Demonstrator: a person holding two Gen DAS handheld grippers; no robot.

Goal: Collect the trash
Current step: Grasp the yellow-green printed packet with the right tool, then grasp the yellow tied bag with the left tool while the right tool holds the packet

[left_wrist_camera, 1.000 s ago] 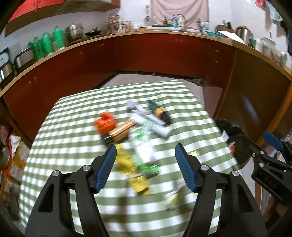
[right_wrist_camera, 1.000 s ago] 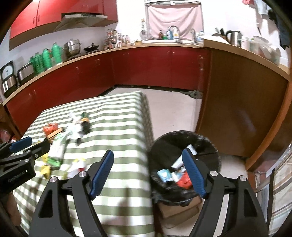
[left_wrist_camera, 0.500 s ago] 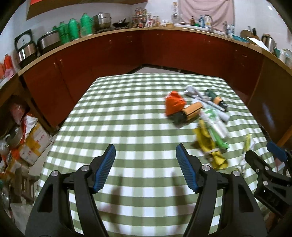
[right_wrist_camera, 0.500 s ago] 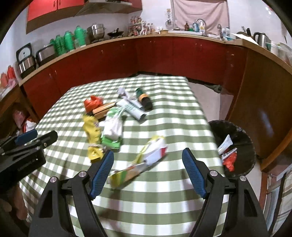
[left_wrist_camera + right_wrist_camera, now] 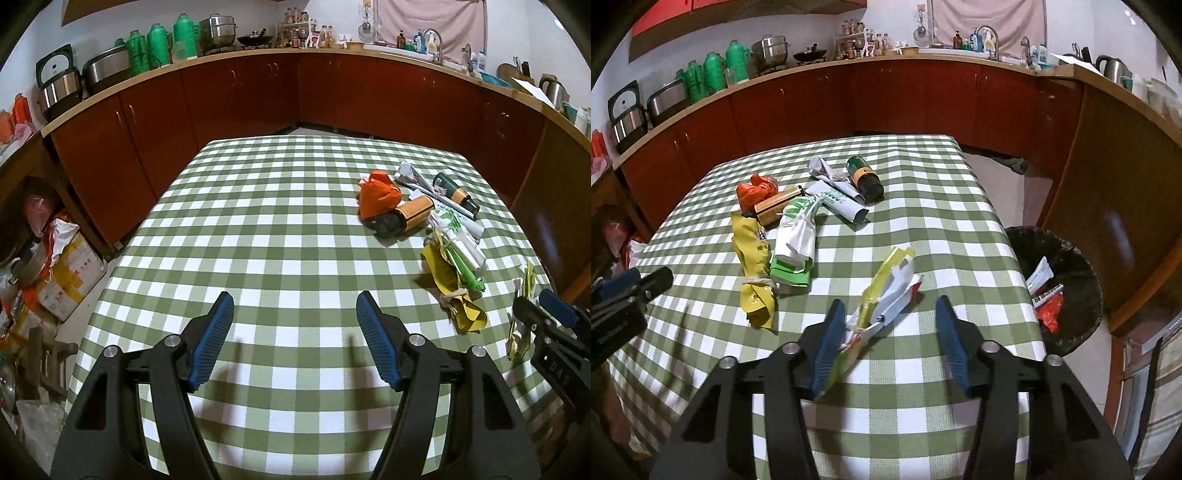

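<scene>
You are reaching your right gripper (image 5: pixel 891 341), fingers spread, around the wrapper (image 5: pixel 882 295) lying on the surface (image 5: pixel 923 206), so next pinch it and carry it to the bin (image 5: pixel 1067 254), while your left gripper (image 5: pixel 295 339) is hanging spread and empty.

The left gripper (image 5: pixel 294 338), its blue-padded jaws spread wide and empty, is held above the near edge of the green-and-white checked tablecloth (image 5: pixel 258 221). A crumpled orange plastic bag (image 5: pixel 378 192), an amber bottle (image 5: pixel 406 216) and yellow wrappers (image 5: pixel 456 291) are clustered toward the right edge.
</scene>
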